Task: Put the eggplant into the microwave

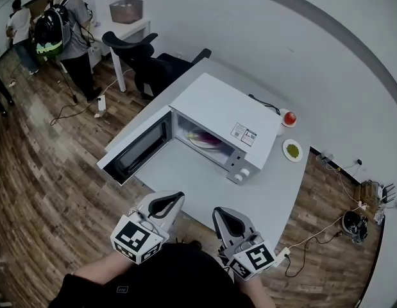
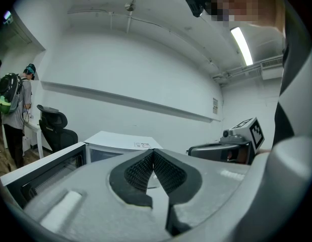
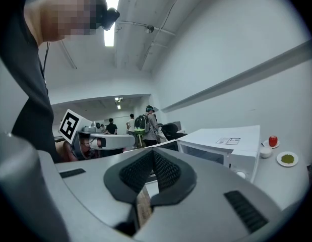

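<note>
The white microwave [image 1: 217, 111] stands on the grey table [image 1: 275, 191] with its door [image 1: 137, 147] swung open to the left. Inside it, on a pale plate [image 1: 194, 140], lies a purple thing that looks like the eggplant [image 1: 208, 138]. My left gripper [image 1: 178, 197] and right gripper [image 1: 219, 212] hover side by side over the table's near edge, well short of the oven. Both are shut with nothing between the pads. The left gripper view shows its jaws [image 2: 153, 151] meeting at the tip, and the right gripper view shows the same [image 3: 153, 152].
To the right of the microwave are a red fruit on a small dish [image 1: 288, 117] and a saucer with something green [image 1: 292, 150]. A black office chair [image 1: 137, 53] stands beyond the table. People stand at the far left [image 1: 70, 24]. Cables trail over the wooden floor.
</note>
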A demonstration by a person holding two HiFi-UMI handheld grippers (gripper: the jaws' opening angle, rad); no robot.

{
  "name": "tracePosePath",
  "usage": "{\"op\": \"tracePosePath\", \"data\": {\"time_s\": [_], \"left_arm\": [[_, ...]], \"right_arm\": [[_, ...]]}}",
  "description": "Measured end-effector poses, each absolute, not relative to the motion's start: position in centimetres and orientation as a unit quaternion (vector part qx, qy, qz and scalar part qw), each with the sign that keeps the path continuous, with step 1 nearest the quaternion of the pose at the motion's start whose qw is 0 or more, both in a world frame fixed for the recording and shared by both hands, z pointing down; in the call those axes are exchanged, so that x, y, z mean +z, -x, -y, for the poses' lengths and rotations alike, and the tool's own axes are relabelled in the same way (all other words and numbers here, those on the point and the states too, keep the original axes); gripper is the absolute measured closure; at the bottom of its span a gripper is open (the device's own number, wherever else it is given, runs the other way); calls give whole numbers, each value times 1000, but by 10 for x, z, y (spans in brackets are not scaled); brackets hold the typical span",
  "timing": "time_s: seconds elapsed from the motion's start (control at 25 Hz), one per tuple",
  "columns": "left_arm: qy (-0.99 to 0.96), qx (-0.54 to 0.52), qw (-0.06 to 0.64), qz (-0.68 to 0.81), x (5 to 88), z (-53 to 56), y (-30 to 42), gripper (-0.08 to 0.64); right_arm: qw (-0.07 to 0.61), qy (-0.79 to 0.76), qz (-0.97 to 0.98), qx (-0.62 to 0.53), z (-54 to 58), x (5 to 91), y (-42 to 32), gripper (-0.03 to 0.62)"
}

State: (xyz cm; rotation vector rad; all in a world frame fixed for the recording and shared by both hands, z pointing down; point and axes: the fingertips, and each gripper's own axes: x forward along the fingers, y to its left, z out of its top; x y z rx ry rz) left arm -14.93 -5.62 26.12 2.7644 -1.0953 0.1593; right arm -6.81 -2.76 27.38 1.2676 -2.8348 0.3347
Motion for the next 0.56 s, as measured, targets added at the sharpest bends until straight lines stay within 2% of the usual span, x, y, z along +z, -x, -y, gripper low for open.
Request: {"op": "tracePosePath", "data": {"time_s": [0.56], "left_arm": [[-922, 53, 82, 375, 262, 56, 150, 552]], "right_arm": [[7, -400, 909, 121, 27, 280, 67, 578]]}}
